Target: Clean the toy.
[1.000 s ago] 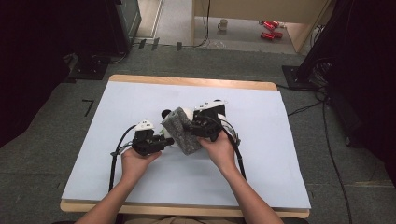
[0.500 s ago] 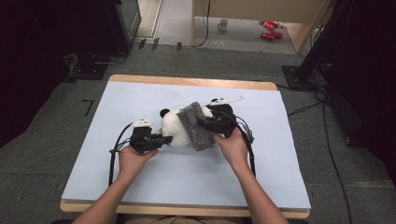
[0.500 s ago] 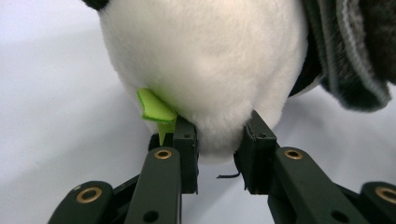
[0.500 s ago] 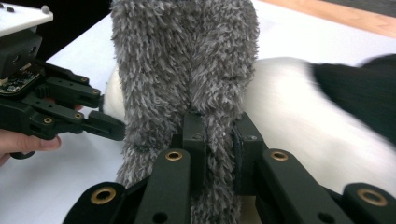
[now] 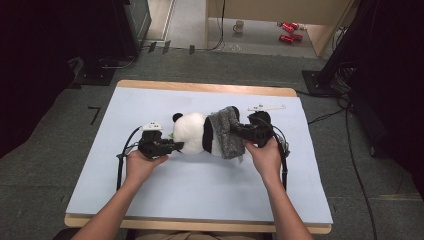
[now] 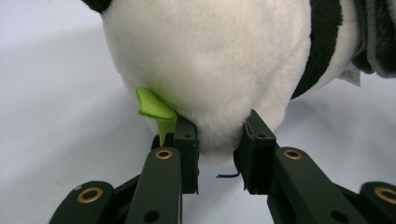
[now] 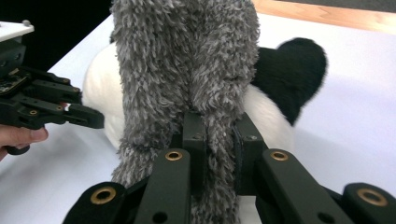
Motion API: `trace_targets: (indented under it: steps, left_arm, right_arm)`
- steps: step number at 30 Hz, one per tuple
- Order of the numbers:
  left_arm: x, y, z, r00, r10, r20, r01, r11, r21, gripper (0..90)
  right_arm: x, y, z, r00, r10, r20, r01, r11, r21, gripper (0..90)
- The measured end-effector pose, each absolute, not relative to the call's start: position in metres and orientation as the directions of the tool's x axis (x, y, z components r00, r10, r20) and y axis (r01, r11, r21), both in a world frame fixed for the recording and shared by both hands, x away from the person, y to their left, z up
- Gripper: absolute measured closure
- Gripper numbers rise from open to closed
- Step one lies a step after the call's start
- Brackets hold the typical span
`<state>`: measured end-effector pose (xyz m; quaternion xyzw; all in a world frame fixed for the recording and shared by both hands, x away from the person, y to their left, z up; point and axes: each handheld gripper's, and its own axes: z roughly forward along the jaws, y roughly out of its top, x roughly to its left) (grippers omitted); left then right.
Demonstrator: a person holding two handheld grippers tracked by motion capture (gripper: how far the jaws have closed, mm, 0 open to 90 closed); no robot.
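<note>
The panda (image 5: 197,134) lies on its side at mid-bench, head to the left. The left claw (image 5: 172,146) is clamped on the white plush of the head, beside a green tag (image 6: 156,109). The right claw (image 5: 239,131) pinches a fold of the grey cloth (image 5: 226,132), which is draped over the panda's rear half.

Progress, as judged: the cloth covers the rear half only; head and black chest band are bare. Pulling it fully on, or fully off, remains.

Surroundings: the bench (image 5: 150,195) is bare near the hands. A white strip (image 5: 266,107) lies just beyond the right claw, clear of the work. On the floor beyond the bench stand a mug (image 5: 239,26) and red cans (image 5: 287,31). Nothing obstructs.
</note>
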<state>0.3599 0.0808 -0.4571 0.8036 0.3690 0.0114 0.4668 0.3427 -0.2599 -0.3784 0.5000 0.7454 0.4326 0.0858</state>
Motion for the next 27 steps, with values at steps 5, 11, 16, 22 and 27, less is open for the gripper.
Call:
trace_targets:
  steps: [5,11,16,22,27]
  left_arm:
    - [0.364,0.083,-0.458,0.72,0.604,-0.342,0.597,-0.289,0.748,72.4]
    - [0.367,0.085,-0.46,0.717,0.604,-0.347,0.604,-0.29,0.743,72.2]
    - [0.367,0.085,-0.46,0.719,0.612,-0.33,0.598,-0.301,0.743,72.3]
    - [0.369,0.086,-0.461,0.71,0.616,-0.341,0.606,-0.29,0.741,72.1]
    - [0.373,0.089,-0.463,0.699,0.616,-0.364,0.621,-0.27,0.736,71.9]
  right_arm:
    - [0.341,-0.27,-0.38,-0.453,0.841,0.296,0.674,0.106,0.731,79.6]
    - [0.342,-0.282,-0.388,-0.422,0.847,0.322,0.693,0.073,0.717,79.6]
    - [0.343,-0.286,-0.391,-0.402,0.864,0.303,0.702,0.078,0.708,79.8]
    - [0.345,-0.291,-0.4,-0.378,0.875,0.303,0.718,0.07,0.693,79.9]
    - [0.34,-0.297,-0.388,-0.39,0.864,0.319,0.699,0.053,0.713,79.8]
